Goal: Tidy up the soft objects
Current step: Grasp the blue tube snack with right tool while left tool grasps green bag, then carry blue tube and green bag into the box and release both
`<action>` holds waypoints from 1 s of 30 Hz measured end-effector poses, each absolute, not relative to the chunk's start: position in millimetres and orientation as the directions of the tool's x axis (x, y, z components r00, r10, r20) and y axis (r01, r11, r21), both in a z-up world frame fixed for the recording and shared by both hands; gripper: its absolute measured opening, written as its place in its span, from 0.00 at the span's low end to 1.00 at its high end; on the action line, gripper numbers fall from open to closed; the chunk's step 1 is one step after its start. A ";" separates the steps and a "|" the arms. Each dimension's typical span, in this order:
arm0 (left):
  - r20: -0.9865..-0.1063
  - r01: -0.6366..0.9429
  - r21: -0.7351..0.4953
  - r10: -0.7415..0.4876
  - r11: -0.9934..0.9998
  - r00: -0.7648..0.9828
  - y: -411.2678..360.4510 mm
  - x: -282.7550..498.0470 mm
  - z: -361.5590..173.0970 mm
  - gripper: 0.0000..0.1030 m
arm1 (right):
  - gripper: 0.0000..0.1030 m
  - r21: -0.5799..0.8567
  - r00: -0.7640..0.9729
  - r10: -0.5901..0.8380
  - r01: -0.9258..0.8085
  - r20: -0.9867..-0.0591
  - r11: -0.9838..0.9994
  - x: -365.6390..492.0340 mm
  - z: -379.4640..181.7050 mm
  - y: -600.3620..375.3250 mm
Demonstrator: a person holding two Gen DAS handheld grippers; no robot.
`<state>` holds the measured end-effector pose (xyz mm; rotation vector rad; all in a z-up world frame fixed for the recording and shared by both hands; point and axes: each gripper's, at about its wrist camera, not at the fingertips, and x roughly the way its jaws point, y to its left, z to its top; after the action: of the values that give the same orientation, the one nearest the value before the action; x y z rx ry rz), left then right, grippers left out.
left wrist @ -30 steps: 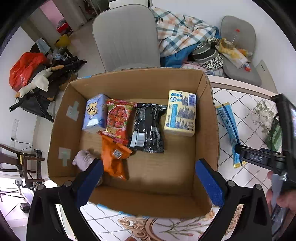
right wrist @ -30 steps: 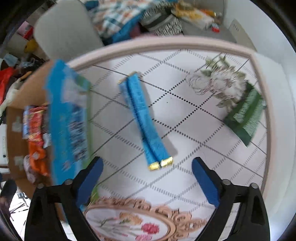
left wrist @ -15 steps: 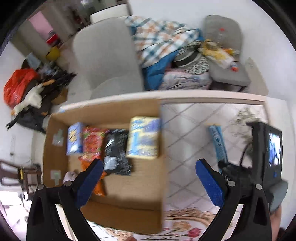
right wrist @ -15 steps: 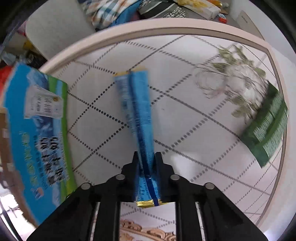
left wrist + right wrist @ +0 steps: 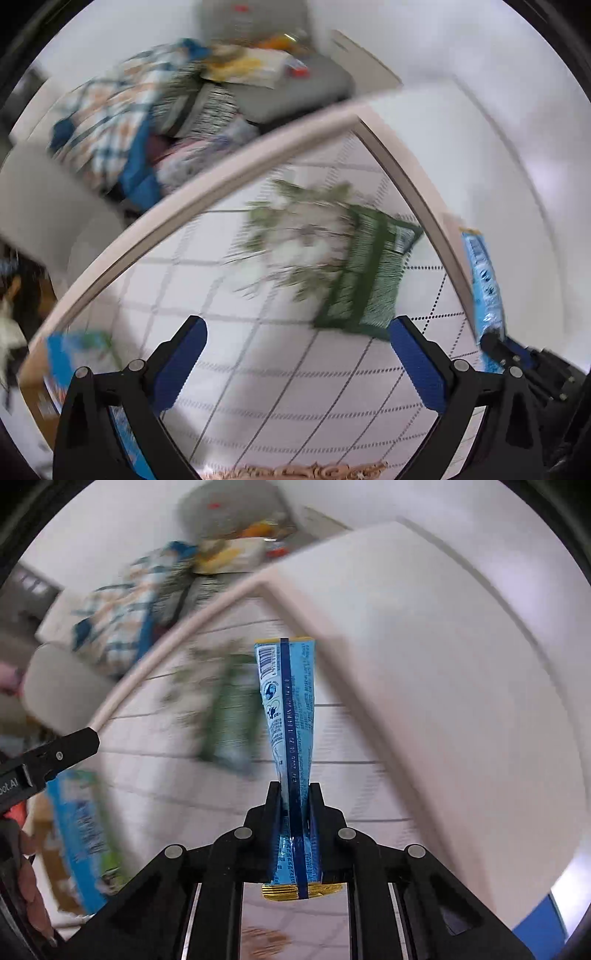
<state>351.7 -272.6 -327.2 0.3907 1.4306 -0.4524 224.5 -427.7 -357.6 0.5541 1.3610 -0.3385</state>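
**Blue packet lifted; left gripper swung off the box**

Moved since a second ago: the long blue packet, which lay flat on the table with the right gripper spread over it, is now clamped and raised off the surface; the left gripper's view has swung from the cardboard box to the table's far corner.

Right gripper: fingers pressed together on the packet's lower part, gold crimped end poking out behind them, barcoded end pointing up and away. From the left wrist camera the same packet shows at the right edge, its lower end in the black tool.

Left gripper: blue pads set wide apart, nothing between them, hovering above the patterned table.

Green packet: lying on the table beyond the left gripper, near the table's far corner, apart from both tools; print unreadable through motion blur.

Blue-and-green pack: left edge, smeared, partly cut off; whether it rests in the box cannot be told.

Cardboard box: a sliver only.

Chairs with heaped clothes: background, blurred.
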 end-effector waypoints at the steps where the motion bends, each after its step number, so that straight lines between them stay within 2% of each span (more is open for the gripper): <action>1: -0.997 0.544 -0.027 -0.061 0.839 0.044 -287.0 353.5 -341.3 0.94 | 0.14 0.165 0.165 0.087 0.555 -0.983 0.816 222.6 -370.4 -438.9; 8: -0.994 0.580 -0.074 -0.015 0.811 -0.105 -333.0 367.0 -401.0 0.93 | 0.17 0.137 0.099 0.097 0.589 -0.990 0.796 225.6 -422.3 -467.2; 9: -0.993 0.584 -0.075 -0.005 0.808 -0.121 -336.1 368.1 -407.0 0.93 | 0.21 0.130 0.088 0.097 0.592 -0.991 0.795 227.5 -424.9 -470.1; 10: -0.991 0.590 -0.074 0.007 0.804 -0.133 -340.1 368.6 -414.8 0.91 | 0.32 0.138 0.088 0.107 0.596 -0.990 0.791 230.0 -427.3 -472.8; 12: -0.989 0.588 -0.076 0.016 0.805 -0.150 -343.6 371.4 -423.5 0.73 | 0.42 0.159 0.101 0.123 0.606 -0.987 0.780 232.7 -430.9 -475.3; 13: -0.990 0.580 -0.069 0.015 0.811 -0.139 -345.1 372.9 -423.6 0.68 | 0.43 0.157 0.102 0.120 0.608 -0.988 0.779 235.0 -431.6 -476.5; 16: -0.996 0.592 -0.049 0.004 0.805 -0.089 -351.7 370.8 -416.4 0.40 | 0.44 0.121 0.060 0.106 0.596 -0.993 0.794 246.0 -442.5 -474.8; 18: -0.997 0.581 -0.050 -0.002 0.812 -0.082 -351.5 368.6 -412.4 0.36 | 0.44 0.088 0.052 0.071 0.578 -0.996 0.811 253.8 -444.1 -471.5; 20: -0.998 0.571 -0.048 -0.010 0.819 -0.069 -349.9 362.3 -408.9 0.32 | 0.40 0.024 0.007 0.025 0.542 -1.000 0.840 262.2 -443.2 -463.6; 21: -0.998 0.566 -0.044 -0.012 0.823 -0.061 -347.4 359.2 -406.2 0.32 | 0.22 -0.004 -0.007 0.000 0.530 -1.000 0.848 267.5 -442.9 -458.3; 22: -0.998 0.560 -0.045 -0.018 0.827 -0.055 -343.6 356.4 -403.5 0.31 | 0.17 -0.019 -0.016 -0.012 0.519 -1.000 0.854 270.5 -441.3 -453.6; 26: -0.995 0.500 -0.103 -0.092 0.860 -0.046 -320.3 347.1 -382.1 0.31 | 0.13 0.013 -0.013 0.022 0.502 -1.000 0.865 270.3 -432.8 -439.9; 30: -0.984 0.452 -0.170 -0.179 0.876 -0.025 -278.8 330.9 -346.2 0.31 | 0.13 0.105 0.055 0.089 0.482 -0.995 0.870 261.8 -397.3 -414.5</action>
<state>330.9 -278.8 -346.2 0.2253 1.5170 -0.5102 261.8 -414.5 -397.3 0.4741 1.5020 -0.3159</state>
